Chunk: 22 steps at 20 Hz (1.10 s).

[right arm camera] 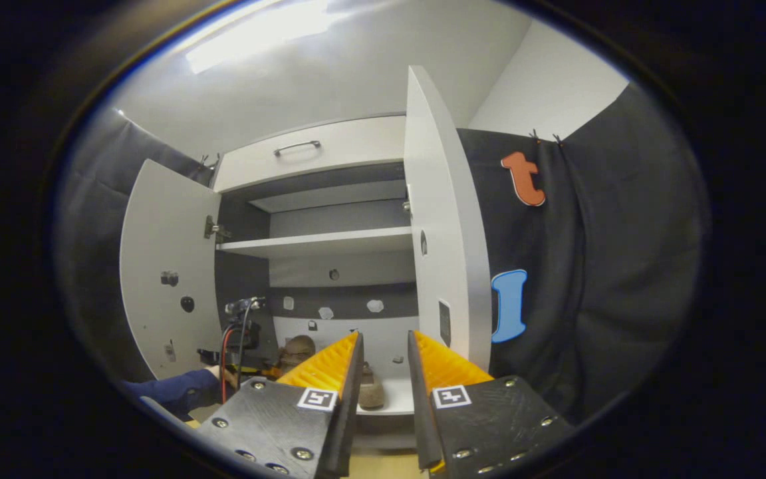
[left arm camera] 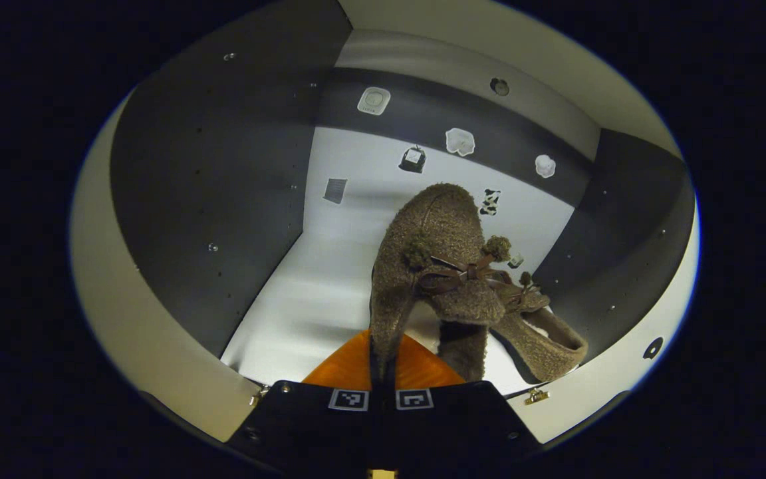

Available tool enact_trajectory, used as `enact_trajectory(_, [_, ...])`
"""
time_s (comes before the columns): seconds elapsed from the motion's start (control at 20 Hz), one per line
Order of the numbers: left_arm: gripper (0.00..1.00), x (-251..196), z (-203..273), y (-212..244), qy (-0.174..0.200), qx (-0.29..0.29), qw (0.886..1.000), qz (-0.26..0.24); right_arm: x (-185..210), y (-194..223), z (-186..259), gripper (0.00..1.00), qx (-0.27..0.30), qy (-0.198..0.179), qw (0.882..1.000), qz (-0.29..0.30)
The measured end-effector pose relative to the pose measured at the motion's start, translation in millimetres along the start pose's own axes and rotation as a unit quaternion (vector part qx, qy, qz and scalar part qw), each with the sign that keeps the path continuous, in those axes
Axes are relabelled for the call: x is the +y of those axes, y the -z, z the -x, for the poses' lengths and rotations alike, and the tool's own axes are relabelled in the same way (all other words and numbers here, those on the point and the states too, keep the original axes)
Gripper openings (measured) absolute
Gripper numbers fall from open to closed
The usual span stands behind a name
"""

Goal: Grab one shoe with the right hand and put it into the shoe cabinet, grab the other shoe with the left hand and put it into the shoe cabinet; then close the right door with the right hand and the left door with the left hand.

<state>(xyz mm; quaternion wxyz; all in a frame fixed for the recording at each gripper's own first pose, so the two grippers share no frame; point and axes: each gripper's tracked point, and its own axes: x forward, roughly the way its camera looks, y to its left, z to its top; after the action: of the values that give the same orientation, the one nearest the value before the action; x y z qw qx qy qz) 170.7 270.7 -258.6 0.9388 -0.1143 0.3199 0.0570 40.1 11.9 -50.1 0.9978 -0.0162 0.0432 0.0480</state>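
Hard to make out in the left gripper view: the rear of the second shoe (left arm camera: 542, 339), covered by the held shoe (left arm camera: 433, 226) in front of it, so which way it points cannot be told. In the right gripper view, both shoes small and partly screened by the near fingers (right arm camera: 330, 366): one (right arm camera: 300, 347) at the far-off left gripper (right arm camera: 243, 326), the other (right arm camera: 371, 392) low in the gap between the fingers.

Counted: two fuzzy brown shoes, each with a bow and pompoms; two doors on the shoe cabinet (right arm camera: 316, 193), left door (right arm camera: 163, 266) and right door (right arm camera: 443, 219), both swung open; one drawer (right arm camera: 303, 156) on top; one upper shelf (right arm camera: 316, 243).

Left gripper (left arm camera: 383, 346) pinched together on the collar edge of the held shoe, inside the cabinet above the bottom shelf (left arm camera: 303, 293). Toe aimed at the back wall (left arm camera: 370, 166) with its several stickers (left arm camera: 459, 141), long axis running front to back, tilted upward. Second shoe lying on the bottom shelf near its front right corner, close to the right wall.

Right gripper (right arm camera: 385, 352) outside the cabinet, tongs apart, gripping nothing. A sleeve (right arm camera: 177, 389) at the lower left.
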Motion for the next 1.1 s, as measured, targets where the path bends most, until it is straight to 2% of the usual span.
enact_trajectory(0.2, [0.01, 1, -5, -1, -0.013, 0.005, 1.000, -0.018, 8, 1, 4, 0.38, 0.000, -0.007, 1.000, 0.002])
enact_trajectory(0.25, [0.04, 3, -6, 1, -0.018, 0.010, 1.000, -0.022, 10, 1, 6, 0.38, 0.000, -0.010, 1.000, 0.002])
enact_trajectory(0.3, [0.08, 5, -6, 3, -0.025, 0.015, 0.999, -0.028, 12, 0, 8, 0.38, -0.001, -0.011, 1.000, 0.003])
enact_trajectory(0.35, [0.19, 8, -6, 2, -0.031, 0.016, 0.999, -0.031, 13, 0, 9, 0.38, -0.001, -0.012, 1.000, 0.004])
enact_trajectory(0.45, [0.27, 9, -5, -5, -0.038, 0.003, 0.999, -0.039, 14, 1, 14, 0.38, 0.000, -0.014, 1.000, 0.006])
enact_trajectory(0.5, [0.37, 10, -3, -9, -0.042, -0.003, 0.998, -0.049, 15, 1, 16, 0.38, 0.001, -0.015, 1.000, 0.005])
enact_trajectory(0.65, [0.85, 10, 10, -17, -0.053, -0.013, 0.995, -0.084, 14, -2, 24, 0.38, -0.001, -0.016, 1.000, 0.002])
enact_trajectory(0.75, [0.82, 7, 21, -29, -0.057, -0.035, 0.994, -0.091, 14, -5, 30, 0.38, -0.003, -0.017, 1.000, 0.000])
enact_trajectory(0.85, [0.89, 6, 40, -43, -0.065, -0.063, 0.991, -0.099, 12, -9, 35, 0.38, -0.005, -0.019, 1.000, 0.000])
enact_trajectory(1.1, [0.90, -7, 102, -72, -0.057, -0.137, 0.984, -0.101, 4, -18, 45, 0.38, -0.013, -0.018, 1.000, 0.006])
